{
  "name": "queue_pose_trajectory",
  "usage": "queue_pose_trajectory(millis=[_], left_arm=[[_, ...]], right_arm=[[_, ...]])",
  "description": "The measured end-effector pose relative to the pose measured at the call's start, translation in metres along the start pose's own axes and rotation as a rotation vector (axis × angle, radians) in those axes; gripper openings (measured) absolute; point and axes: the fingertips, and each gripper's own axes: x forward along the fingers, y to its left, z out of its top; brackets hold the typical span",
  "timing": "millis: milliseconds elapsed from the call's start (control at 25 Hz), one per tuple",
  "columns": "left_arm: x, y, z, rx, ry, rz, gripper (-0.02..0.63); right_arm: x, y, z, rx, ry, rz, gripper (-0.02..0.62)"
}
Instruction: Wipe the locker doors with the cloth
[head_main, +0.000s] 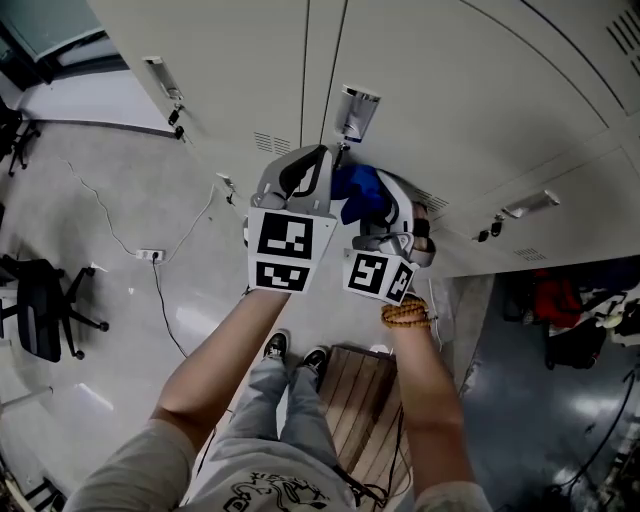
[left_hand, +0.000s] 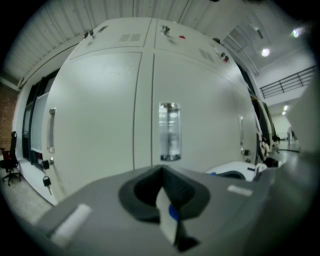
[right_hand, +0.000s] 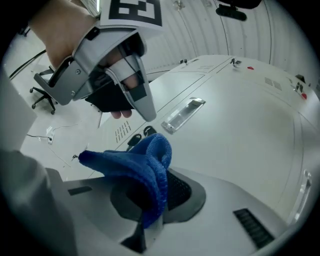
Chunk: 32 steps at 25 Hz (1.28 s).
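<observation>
- While your right gripper (right_hand: 150, 210) clamps the blue cloth (right_hand: 140, 170), the cloth bunches above its jaws, near the grey locker doors (right_hand: 240, 130);
- your left gripper (left_hand: 167, 212) has its jaws pressed together on nothing, facing a metal door handle (left_hand: 169, 131).

Your cloth (right_hand: 142, 170) was deep blue, the locker doors (head_main: 450, 110) pale grey-white, the left gripper (left_hand: 167, 216) and right gripper (right_hand: 146, 229) grey with black-and-white square markers (head_main: 285, 240), your bracelet (head_main: 404, 314) orange-brown.
</observation>
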Motion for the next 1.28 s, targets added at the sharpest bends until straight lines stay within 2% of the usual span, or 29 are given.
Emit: queue_pose_trajectory(millis=[200, 480, 640, 760, 1000, 1280], left_arm=[[-0.015, -0.01, 0.053, -0.006, -0.055, -0.012, 0.003], [-0.032, -0.025, 0.159, 0.026, -0.185, -0.039, 0.003], [-0.044, -0.031, 0.208, 0.055, -0.234, -0.052, 0.003], [-0.049, -0.034, 0.234, 0.07, -0.268, -0.056, 0.003], [-0.045, -0.049, 0.241, 0.082, -0.267, -0.079, 0.003], [-0.029, -0.069, 0.199, 0.064, -0.205, -0.112, 0.003]], right_arm=[[-0.017, -0.061, 0.037, -0.051, -0.015, -0.056, 0.031], [-0.032, -0.176, 0.127, -0.129, -0.106, -0.198, 0.03], [-0.042, -0.226, 0.166, -0.153, -0.146, -0.273, 0.03], [-0.047, -0.247, 0.181, -0.161, -0.156, -0.304, 0.029], [-0.057, -0.258, 0.166, -0.13, -0.146, -0.336, 0.029], [-0.061, -0.228, 0.123, -0.099, -0.101, -0.318, 0.029]])
